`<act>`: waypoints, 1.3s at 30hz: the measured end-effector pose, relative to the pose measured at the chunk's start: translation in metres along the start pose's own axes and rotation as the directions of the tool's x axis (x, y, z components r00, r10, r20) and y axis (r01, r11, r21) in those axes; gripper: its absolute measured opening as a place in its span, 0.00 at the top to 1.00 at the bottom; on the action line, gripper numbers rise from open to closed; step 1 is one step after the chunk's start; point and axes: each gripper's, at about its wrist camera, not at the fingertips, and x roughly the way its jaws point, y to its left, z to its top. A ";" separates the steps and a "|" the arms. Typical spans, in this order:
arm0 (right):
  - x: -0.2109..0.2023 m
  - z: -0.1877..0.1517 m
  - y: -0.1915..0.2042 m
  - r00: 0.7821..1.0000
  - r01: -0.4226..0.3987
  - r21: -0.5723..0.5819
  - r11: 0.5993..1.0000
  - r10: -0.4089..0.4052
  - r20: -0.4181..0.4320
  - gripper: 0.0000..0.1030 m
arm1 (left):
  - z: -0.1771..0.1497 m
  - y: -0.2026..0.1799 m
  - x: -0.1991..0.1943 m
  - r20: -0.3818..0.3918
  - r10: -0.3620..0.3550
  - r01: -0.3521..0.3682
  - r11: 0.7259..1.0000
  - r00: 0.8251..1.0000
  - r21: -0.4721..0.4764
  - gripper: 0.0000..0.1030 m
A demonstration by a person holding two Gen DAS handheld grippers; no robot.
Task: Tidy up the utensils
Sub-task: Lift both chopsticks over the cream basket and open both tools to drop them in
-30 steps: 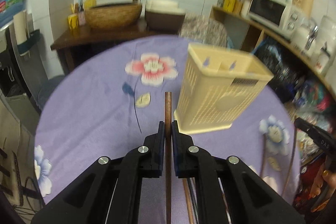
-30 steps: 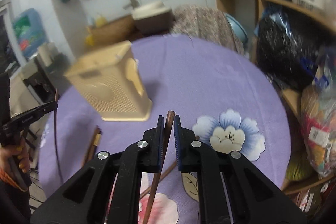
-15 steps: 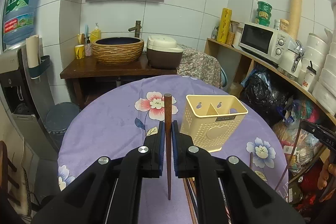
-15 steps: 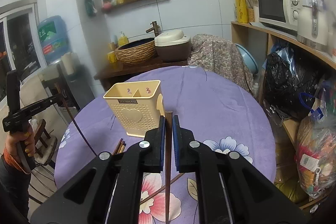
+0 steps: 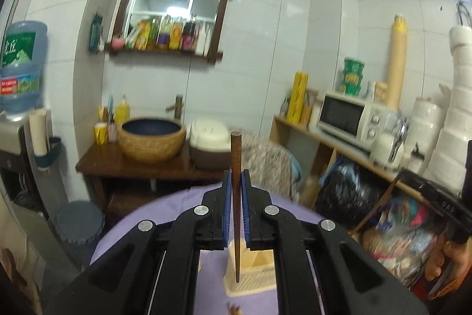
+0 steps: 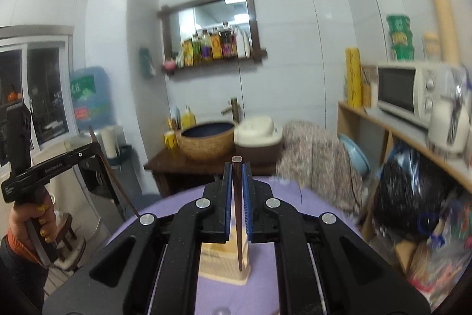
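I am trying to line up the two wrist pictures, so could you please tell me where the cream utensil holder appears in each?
Left wrist: the utensil holder sits low centre, partly hidden behind the gripper fingers.
Right wrist: the utensil holder sits low centre, again between the fingers.
Shared landmark: the woven basin on the wooden stand.

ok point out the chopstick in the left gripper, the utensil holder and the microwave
chopstick (image 5: 235, 185), left wrist view, shaft between the pads
utensil holder (image 6: 219, 263), right wrist view, cream front wall
microwave (image 5: 345, 117), left wrist view, dark door
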 end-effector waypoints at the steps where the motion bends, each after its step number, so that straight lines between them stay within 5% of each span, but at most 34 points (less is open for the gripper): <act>1: 0.003 0.011 0.004 1.000 0.003 -0.005 1.000 -0.003 0.018 0.92 | 0.010 -0.006 0.002 0.023 -0.001 0.001 1.000 1.000 -0.002 0.92; 6: 0.033 0.033 0.022 0.999 0.008 -0.003 1.000 -0.007 0.054 0.92 | 0.017 -0.024 0.036 0.038 0.016 -0.015 1.000 0.999 -0.008 0.92; 13: 0.080 -0.005 0.027 1.000 0.019 0.003 1.000 -0.019 0.008 0.92 | -0.041 -0.027 0.089 -0.051 0.029 -0.030 0.999 0.998 -0.017 0.92; 24: 0.082 0.029 0.034 0.998 0.022 -0.015 1.000 -0.021 0.058 0.92 | -0.053 -0.021 0.102 -0.090 0.045 -0.044 0.999 0.995 0.007 0.92; 39: 0.140 -0.074 0.018 0.986 0.047 0.008 0.999 -0.045 -0.162 0.92 | -0.101 -0.014 0.125 -0.204 0.058 -0.054 0.998 0.977 0.027 0.92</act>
